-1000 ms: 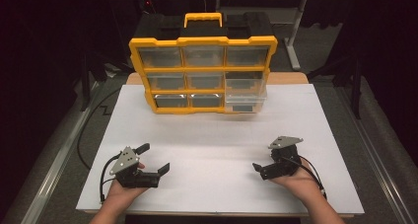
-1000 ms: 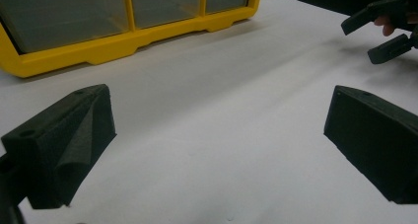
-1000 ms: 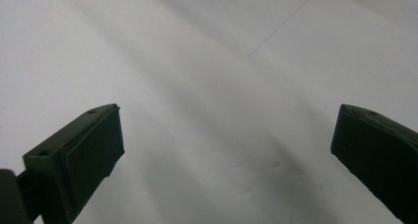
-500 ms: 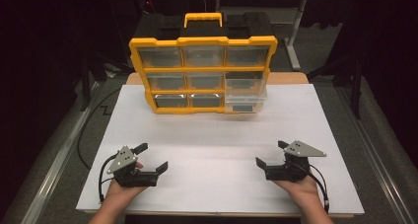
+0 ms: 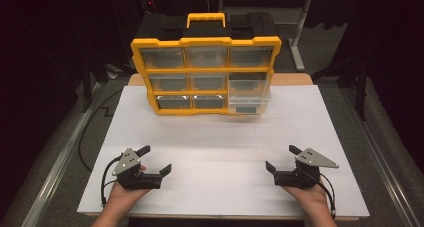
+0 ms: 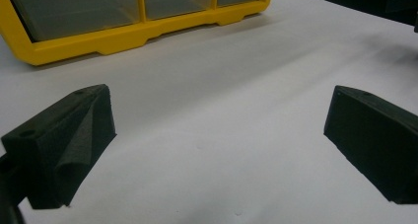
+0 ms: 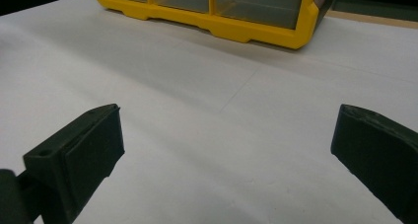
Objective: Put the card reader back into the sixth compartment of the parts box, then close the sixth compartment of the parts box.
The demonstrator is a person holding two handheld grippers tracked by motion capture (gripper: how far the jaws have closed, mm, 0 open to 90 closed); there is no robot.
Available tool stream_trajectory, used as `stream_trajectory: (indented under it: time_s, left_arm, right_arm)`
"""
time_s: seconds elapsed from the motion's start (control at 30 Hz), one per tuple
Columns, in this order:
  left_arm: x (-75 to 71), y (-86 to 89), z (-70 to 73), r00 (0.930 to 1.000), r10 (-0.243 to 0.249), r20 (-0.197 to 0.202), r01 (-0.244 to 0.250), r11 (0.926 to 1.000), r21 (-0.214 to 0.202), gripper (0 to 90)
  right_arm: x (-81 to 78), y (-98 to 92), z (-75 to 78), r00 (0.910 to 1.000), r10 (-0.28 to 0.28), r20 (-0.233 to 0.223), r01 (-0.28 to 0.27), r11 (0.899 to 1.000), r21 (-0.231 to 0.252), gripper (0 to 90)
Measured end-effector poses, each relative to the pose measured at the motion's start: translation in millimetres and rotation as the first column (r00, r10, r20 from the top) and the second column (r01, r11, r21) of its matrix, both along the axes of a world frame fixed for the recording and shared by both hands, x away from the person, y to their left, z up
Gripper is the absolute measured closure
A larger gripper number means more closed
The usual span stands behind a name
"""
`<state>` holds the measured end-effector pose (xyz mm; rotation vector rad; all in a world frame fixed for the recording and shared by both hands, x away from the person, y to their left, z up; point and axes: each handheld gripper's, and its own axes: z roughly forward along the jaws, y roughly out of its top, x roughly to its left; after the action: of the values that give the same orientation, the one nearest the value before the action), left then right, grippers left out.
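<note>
I hold my left hand-held gripper near the bench's front left corner, jaws spread wide with nothing between them. My right hand-held gripper sits near the front right corner, just as wide and empty. The yellow drawer organizer stands upright at the far edge, its lower right drawer pulled partway out.
</note>
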<state>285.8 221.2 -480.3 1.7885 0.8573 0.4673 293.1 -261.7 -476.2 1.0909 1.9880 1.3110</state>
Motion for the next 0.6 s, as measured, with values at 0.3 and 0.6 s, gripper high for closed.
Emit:
stream_trajectory:
  time_s: [0.3,0.6]
  left_arm:
    - [2.8,1.7,-0.3,1.0000,0.004,-0.003,-0.004,1.0000,-0.009,0.3]
    - [2.6,1.6,-0.5,1.0000,0.001,0.007,-0.001,0.9999,-0.015,0.3]
  right_arm:
    - [-0.8,0.5,-2.2,1.0000,-0.006,-0.005,0.006,0.999,-0.034,0.2]
    - [-2.1,0.6,-2.0,1.0000,-0.010,-0.001,0.010,0.999,-0.039,0.2]
